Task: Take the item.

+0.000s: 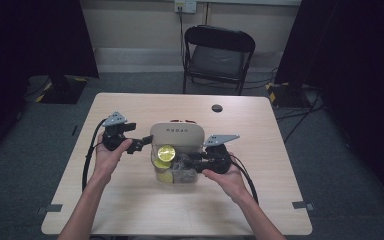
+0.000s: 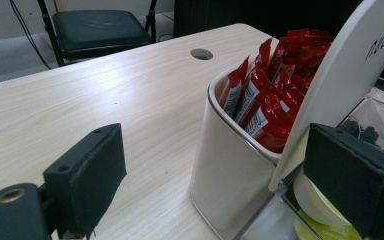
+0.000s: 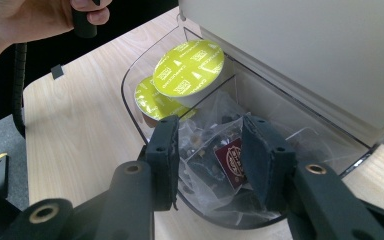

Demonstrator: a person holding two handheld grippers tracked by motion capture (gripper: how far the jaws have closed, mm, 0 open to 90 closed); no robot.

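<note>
Right tongs (image 3: 207, 160) in clear tray (image 3: 130, 107), half-closed around tea bag (image 3: 220, 162), not yet pinching. Left tongs (image 2: 220, 180) wide, empty. Next: squeeze, lift.

My high cam sits above my side, looking forward and down at the table (image 1: 130, 210). Each gripper cam rides low behind its jaws, very close. All three share the organizer (image 1: 176, 135) (image 2: 230, 170) (image 3: 300, 55).

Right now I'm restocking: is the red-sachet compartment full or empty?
Full: red sachets stand packed, tops poking above the rim of the white compartment.
</note>
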